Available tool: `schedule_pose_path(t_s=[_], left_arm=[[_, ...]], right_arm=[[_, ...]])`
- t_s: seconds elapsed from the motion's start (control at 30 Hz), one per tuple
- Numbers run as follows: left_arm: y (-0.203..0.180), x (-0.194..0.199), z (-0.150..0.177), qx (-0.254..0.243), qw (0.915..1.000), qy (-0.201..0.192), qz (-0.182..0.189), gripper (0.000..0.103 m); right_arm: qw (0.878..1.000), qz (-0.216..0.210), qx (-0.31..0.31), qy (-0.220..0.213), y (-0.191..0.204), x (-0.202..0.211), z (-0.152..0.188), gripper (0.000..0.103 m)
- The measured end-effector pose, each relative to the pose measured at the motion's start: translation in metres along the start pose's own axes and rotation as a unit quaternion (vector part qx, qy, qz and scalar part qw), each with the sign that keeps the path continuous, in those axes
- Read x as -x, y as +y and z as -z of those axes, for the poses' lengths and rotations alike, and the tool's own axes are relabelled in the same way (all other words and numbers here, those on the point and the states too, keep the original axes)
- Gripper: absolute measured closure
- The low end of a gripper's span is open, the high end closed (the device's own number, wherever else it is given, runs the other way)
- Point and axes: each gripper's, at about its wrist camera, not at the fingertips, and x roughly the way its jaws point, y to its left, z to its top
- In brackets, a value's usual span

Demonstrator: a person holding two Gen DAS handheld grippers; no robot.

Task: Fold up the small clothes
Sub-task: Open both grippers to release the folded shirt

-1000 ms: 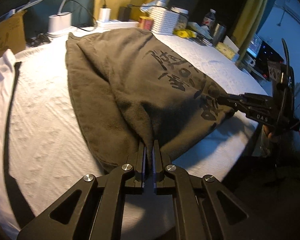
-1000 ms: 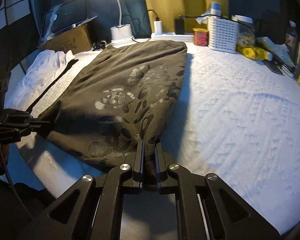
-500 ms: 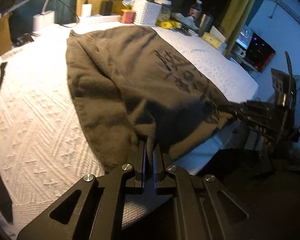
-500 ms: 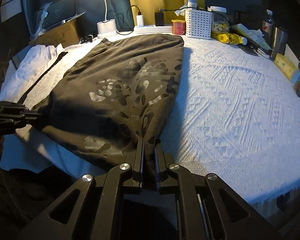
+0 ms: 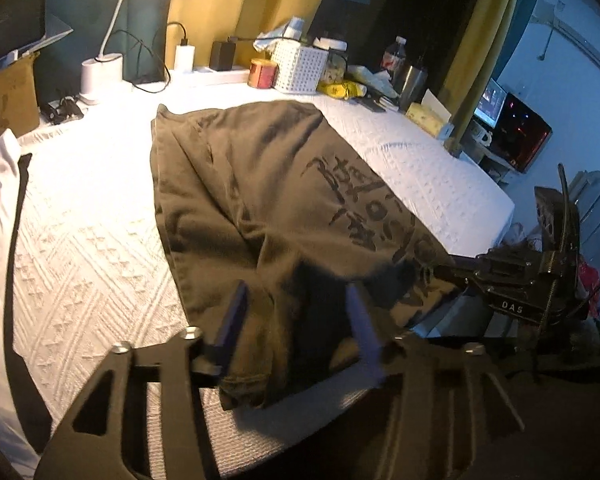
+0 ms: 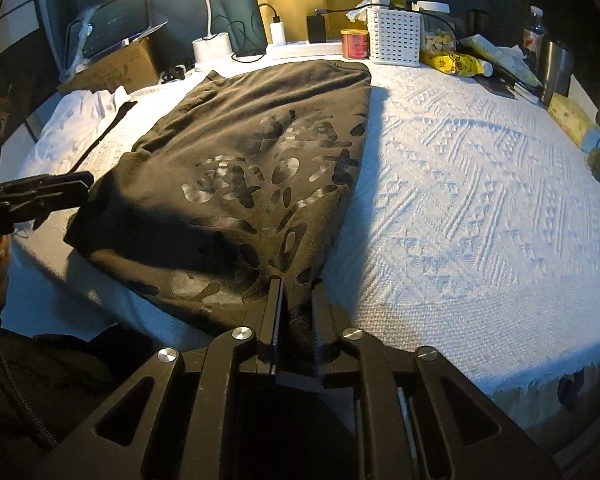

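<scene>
- Setting: a dim room lit by a desk lamp (image 6: 210, 12) at the far end. The work surface is a bed with a white textured bedspread (image 6: 480, 200). Along its far edge I see a white perforated basket (image 6: 394, 36), a red tin (image 6: 355, 43), chargers and a cardboard box (image 6: 116, 66).
- Task item: an olive-brown sweatshirt (image 5: 260, 208) with a dark glossy print lies folded lengthwise on the bedspread. It runs from the far clutter to the near edge of the bed, where its end reaches or slightly overhangs the edge.
- Other garment: a white garment with a black strip (image 6: 80, 120) lies to the left, apart from the sweatshirt.
- Left claw (image 5: 296, 320): its jaws have just been opening and now stand well apart, astride the near corner of the sweatshirt. The pads do not press the cloth; the corner lies slack between them.
- Right claw (image 6: 297, 308): its jaws have just been opening a little. A narrow gap shows, with the hem edge between the pads. I judge the grip released or nearly so.
- Handling: I judge the fabric a thick fleece. It should be soft and limp, moderately heavy for clothing, not fragile, and unlikely to slip on the textured bedspread. The printed area may be stiffer and crease less readily.
- Where to hold: I would take the two near corners through all layers, so the layers travel together for the next cross-fold.
</scene>
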Motion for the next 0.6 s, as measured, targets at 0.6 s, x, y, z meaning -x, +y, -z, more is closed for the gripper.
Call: schedule_pose_path(t_s=[0.6], left_arm=[[0.016,-0.043,-0.008,-0.011,0.9900,0.082,-0.114,0.046]], right_arm=[[1.000,-0.013,-0.006,-0.013,-0.021,-0.018,-0.048,0.047]])
